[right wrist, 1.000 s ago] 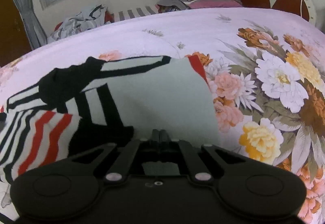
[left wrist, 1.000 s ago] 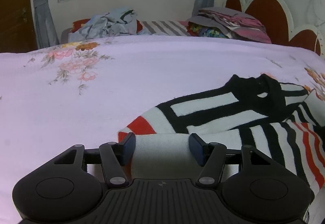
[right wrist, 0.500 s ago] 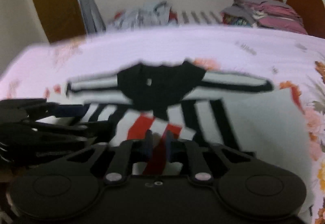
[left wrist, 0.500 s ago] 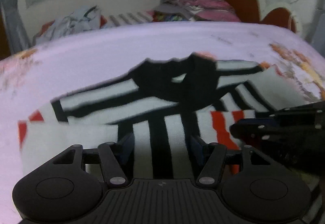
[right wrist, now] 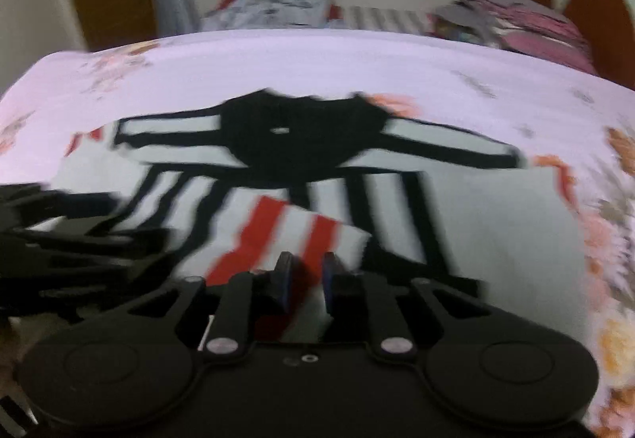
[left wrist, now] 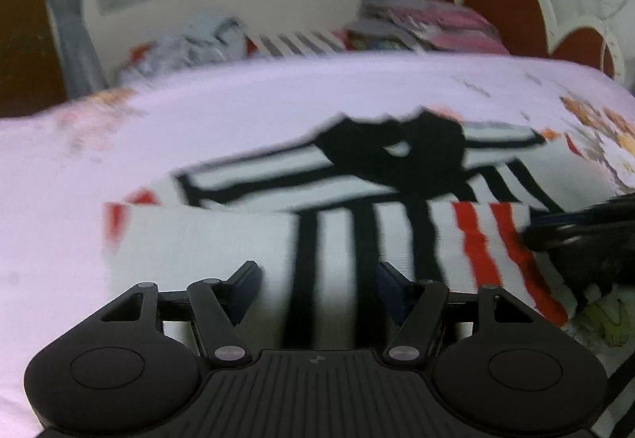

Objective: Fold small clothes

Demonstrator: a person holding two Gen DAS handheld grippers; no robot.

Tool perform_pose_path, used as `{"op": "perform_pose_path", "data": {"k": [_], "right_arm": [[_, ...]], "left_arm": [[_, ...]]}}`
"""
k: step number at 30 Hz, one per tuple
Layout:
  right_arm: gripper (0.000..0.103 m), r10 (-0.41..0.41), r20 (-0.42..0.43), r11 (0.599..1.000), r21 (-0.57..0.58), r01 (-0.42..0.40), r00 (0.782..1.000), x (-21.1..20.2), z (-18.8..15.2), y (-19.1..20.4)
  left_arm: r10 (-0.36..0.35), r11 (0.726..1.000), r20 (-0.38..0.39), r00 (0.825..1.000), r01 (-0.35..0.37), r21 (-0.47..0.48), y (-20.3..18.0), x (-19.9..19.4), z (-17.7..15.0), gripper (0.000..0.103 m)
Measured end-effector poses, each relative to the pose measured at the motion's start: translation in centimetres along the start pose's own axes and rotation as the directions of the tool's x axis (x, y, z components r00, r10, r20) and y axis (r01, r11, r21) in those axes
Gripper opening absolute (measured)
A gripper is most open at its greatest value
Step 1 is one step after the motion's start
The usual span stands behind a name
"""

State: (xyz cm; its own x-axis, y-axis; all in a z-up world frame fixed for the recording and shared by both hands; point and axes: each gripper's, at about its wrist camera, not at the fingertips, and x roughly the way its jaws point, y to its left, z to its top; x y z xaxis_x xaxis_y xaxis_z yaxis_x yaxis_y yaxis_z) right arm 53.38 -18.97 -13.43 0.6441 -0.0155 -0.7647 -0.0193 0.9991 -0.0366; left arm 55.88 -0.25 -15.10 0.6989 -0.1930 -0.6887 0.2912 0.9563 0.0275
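A black, white and red striped sweater (left wrist: 357, 239) lies spread on the bed, collar away from me, with both sleeves out to the sides. My left gripper (left wrist: 317, 271) hovers open over its lower left body, with cloth below the fingers and none pinched. In the right wrist view the sweater (right wrist: 301, 144) has a red-striped flap folded onto its middle. My right gripper (right wrist: 307, 271) is at that flap's near edge. Its jaws are opening, a narrow gap shows the flap's cloth between the pads, and they are not pressing it. Each gripper shows in the other's view: right gripper (left wrist: 587, 231), left gripper (right wrist: 59, 231).
The pink floral bedsheet (left wrist: 198, 128) surrounds the sweater. At the bed's far edge are a crumpled pile of clothes (left wrist: 198, 45) and a folded stack (left wrist: 428, 25). A red scalloped headboard (left wrist: 508, 1) stands at the right, and a window with grey curtains behind.
My left gripper slid right from the left sleeve to the striped body. My right gripper swung left over the red-striped flap, and its shut jaws have parted slightly.
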Motion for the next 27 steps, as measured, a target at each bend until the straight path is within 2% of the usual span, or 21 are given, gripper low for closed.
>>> {"op": "perform_pose_path", "data": {"k": [1,3,5,8,10,14,15,17,18,19,20,22,27], "right_arm": [[0.015,0.003,0.005,1.000,0.015,-0.003,1.000,-0.7,-0.2,-0.7],[0.016,0.032,0.017,0.999,0.039,-0.033,0.999,-2.2,-0.8,-1.9],[0.017,0.041,0.019,0.999,0.022,-0.042,0.999,-3.0,-1.6,-2.1],[0.014,0.021,-0.047,1.000,0.001,-0.021,0.999,-1.5,-2.9,-1.7],[0.014,0.009,-0.027,1.000,-0.003,-0.009,1.000,-1.3,-3.2,-1.6],[0.014,-0.009,-0.034,1.000,-0.009,0.009,0.999,-1.1,-2.9,-1.3],[0.016,-0.016,-0.033,1.000,-0.007,0.015,0.999,-1.5,-2.8,-1.2],[0.027,-0.022,0.005,1.000,0.010,0.022,1.000,-3.2,-2.9,-1.5],[0.033,-0.007,0.029,1.000,0.017,0.006,1.000,-4.2,-3.1,-1.6],[0.033,0.005,0.035,1.000,0.016,-0.006,0.999,-4.8,-3.3,-1.7],[0.033,0.014,0.040,1.000,0.011,-0.015,0.999,-5.4,-3.5,-1.7],[0.034,0.023,0.051,1.000,-0.001,-0.023,0.998,-6.6,-4.1,-1.9],[0.036,0.054,0.059,0.998,0.019,-0.055,0.997,-9.3,-5.9,-3.2]], "left_arm": [[0.013,1.000,0.019,1.000,-0.013,-0.011,0.9,-1.2,-0.3,0.065],[0.023,0.999,0.033,0.999,-0.021,-0.046,2.5,-3.0,-1.2,0.065],[0.006,0.997,0.009,1.000,-0.005,-0.077,3.6,-3.7,-2.5,0.065],[0.025,0.999,-0.054,0.998,-0.027,-0.039,3.7,-2.6,-4.8,0.065],[0.038,0.999,-0.018,0.999,-0.038,-0.013,3.3,-2.5,-5.4,0.066],[0.046,0.998,-0.019,0.999,-0.047,-0.032,3.5,-2.6,-5.1,0.066],[0.052,0.998,-0.022,0.998,-0.053,-0.033,3.2,-2.7,-5.0,0.066],[0.073,0.997,-0.018,0.997,-0.074,-0.029,3.1,-3.9,-5.0,0.067],[0.092,0.996,-0.017,0.996,-0.093,-0.018,2.9,-4.5,-5.1,0.080],[0.125,0.992,-0.012,0.992,-0.125,0.001,2.5,-5.1,-5.3,0.094],[0.154,0.988,0.004,0.988,-0.154,0.020,2.2,-5.8,-5.7,0.095],[0.163,0.986,0.014,0.987,-0.163,0.043,1.7,-7.1,-6.2,0.095],[0.181,0.983,0.022,0.983,-0.181,0.029,0.5,-10.0,-7.4,0.095]]}}
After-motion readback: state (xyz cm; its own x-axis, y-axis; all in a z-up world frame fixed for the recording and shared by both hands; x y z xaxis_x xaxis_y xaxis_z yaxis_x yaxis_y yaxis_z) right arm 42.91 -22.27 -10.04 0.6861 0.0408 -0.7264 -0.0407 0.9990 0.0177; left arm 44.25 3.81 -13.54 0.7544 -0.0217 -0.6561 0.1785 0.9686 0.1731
